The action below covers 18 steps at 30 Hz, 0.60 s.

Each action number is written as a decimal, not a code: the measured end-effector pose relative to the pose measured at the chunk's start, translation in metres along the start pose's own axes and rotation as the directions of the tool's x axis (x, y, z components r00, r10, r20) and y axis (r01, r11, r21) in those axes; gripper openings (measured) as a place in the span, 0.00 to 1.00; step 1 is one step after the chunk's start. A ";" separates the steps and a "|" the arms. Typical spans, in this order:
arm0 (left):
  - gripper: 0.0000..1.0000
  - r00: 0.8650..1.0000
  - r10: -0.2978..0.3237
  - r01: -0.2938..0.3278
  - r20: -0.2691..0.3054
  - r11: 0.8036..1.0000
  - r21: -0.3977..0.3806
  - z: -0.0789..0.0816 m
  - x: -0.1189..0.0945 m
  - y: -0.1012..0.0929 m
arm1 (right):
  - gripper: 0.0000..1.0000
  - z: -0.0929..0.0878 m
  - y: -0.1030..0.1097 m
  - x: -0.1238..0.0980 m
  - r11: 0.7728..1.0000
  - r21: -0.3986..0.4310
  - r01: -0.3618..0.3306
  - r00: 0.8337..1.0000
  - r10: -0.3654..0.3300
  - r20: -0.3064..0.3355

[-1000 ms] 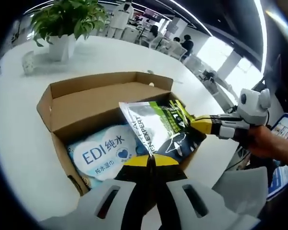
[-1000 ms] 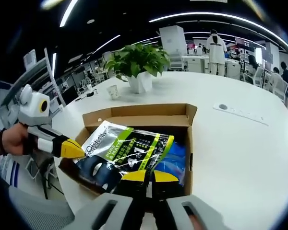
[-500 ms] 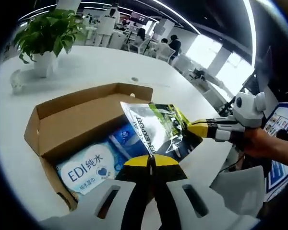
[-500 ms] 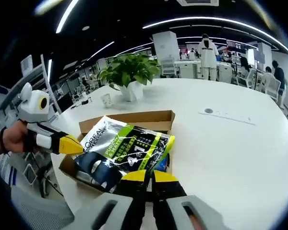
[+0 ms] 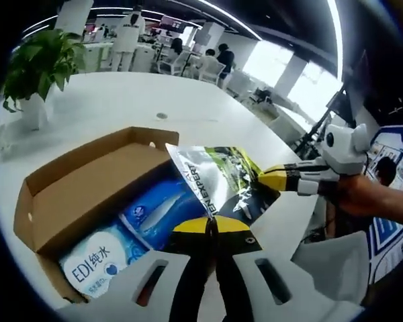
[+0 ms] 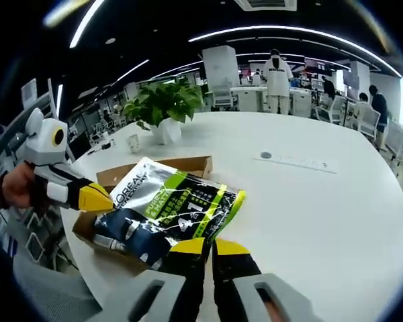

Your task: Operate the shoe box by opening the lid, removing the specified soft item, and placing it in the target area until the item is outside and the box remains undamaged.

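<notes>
Silver-green pouch (image 5: 221, 184) is held above the open box (image 5: 74, 201) by both clenched claws, left claw (image 5: 210, 225) and right claw (image 6: 208, 246); placement on the bare tabletop (image 6: 322, 201) is judged next.

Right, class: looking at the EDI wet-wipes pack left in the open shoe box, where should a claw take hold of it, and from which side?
Probably its exposed end near the box's corner, coming down from above through the open top. The EDI wipes pack lies flat in the shoe box, with a blue pack beside it and cardboard walls blocking side approaches. Both claws are shut on the L'Oreal pouch.
</notes>
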<state>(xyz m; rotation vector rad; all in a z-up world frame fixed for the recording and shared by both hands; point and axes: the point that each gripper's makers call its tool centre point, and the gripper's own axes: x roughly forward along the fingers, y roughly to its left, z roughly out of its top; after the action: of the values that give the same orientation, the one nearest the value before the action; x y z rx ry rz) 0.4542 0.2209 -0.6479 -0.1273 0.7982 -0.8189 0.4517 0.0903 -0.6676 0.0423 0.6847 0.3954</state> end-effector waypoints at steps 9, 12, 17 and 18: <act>0.01 0.998 -0.036 0.039 -0.051 0.997 0.066 0.006 0.031 -0.020 | 0.00 -0.007 -0.035 -0.008 0.998 0.042 0.038 0.999 -0.038 -0.010; 0.01 0.997 -0.043 0.050 -0.070 0.994 0.099 0.009 0.041 -0.026 | 0.00 -0.007 -0.045 -0.010 0.997 0.053 0.048 0.999 -0.048 -0.009; 0.01 0.994 -0.047 0.061 -0.101 0.988 0.140 0.014 0.061 -0.033 | 0.00 -0.005 -0.068 -0.009 0.994 0.086 0.071 0.997 -0.071 -0.002; 0.01 0.993 -0.048 0.064 -0.111 0.987 0.148 0.014 0.065 -0.035 | 0.00 -0.004 -0.072 -0.010 0.993 0.091 0.076 0.997 -0.076 -0.001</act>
<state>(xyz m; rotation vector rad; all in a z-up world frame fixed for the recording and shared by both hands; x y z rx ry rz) 0.4699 0.1490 -0.6624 0.0296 0.8328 -0.9428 0.4670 0.0201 -0.6765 0.1024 0.6990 0.2908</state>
